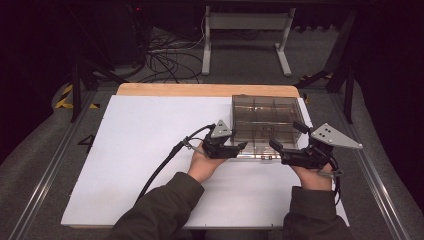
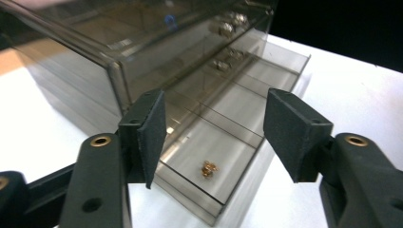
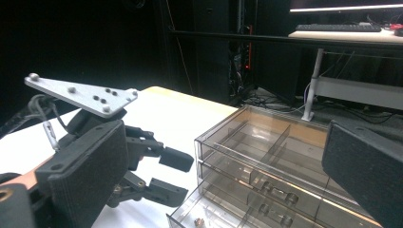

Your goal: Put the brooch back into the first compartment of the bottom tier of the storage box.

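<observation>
A smoky clear drawer cabinet (image 1: 262, 117) stands on the white board (image 1: 150, 150) at its right. Its bottom drawer (image 2: 237, 109) is pulled out toward me, and a small brass piece (image 2: 208, 168) lies in the drawer's near compartment. My left gripper (image 1: 239, 148) is open at the drawer's front left corner, with nothing between its pads (image 2: 152, 135). In the right gripper view the left gripper (image 3: 168, 175) sits just left of the drawer (image 3: 223, 209) and the brass piece (image 3: 199, 222). My right gripper (image 1: 287, 136) stands wide open at the cabinet's front right, holding nothing.
The board lies on a wooden table (image 1: 200, 90), with wide bare room to the left of the cabinet. A cable (image 1: 160, 170) trails back from the left gripper. Beyond the table are a white desk frame (image 1: 245, 30) and loose floor cables (image 1: 170, 60).
</observation>
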